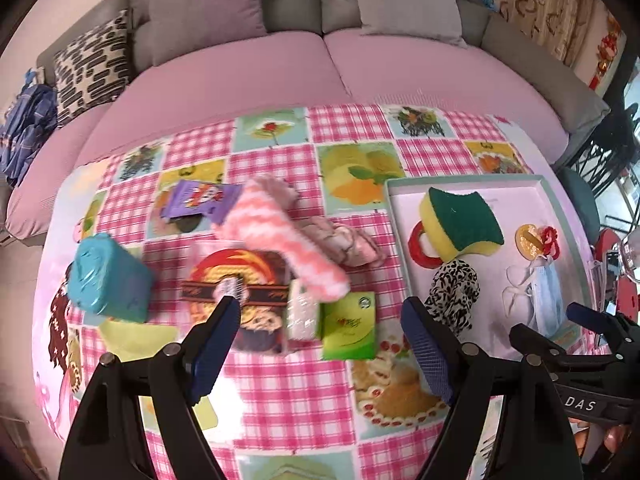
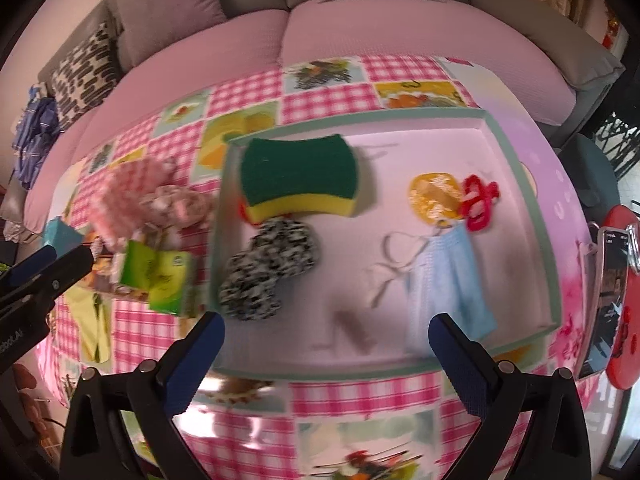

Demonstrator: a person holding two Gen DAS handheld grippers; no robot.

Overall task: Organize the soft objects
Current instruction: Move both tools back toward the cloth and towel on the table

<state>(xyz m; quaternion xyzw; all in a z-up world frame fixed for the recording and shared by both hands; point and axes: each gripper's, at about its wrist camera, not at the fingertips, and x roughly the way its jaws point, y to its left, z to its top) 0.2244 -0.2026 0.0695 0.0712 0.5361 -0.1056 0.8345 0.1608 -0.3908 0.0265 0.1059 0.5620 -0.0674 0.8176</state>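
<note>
Bright, even daylight, pink-tinted throughout. Strongest from the right, with blown-out glare on the tablecloth (image 2: 532,152) beside the tray (image 2: 552,264) in the right wrist view. Soft, short shadows under the sponge (image 2: 298,168) and face mask (image 2: 452,280). Heavy fisheye bending, black vignette in the corners. Motion blur in both views: smeared on the leopard scrunchie (image 2: 268,268) and green packet (image 2: 164,280), softer on the pink fuzzy sock (image 1: 280,236). Sharper on the sofa (image 1: 240,76).

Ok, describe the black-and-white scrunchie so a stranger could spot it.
Find the shallow green-rimmed tray on the checked tablecloth. The scrunchie lies at its left edge, just below the green-and-yellow sponge. It is the only speckled black-and-white thing there.
</note>
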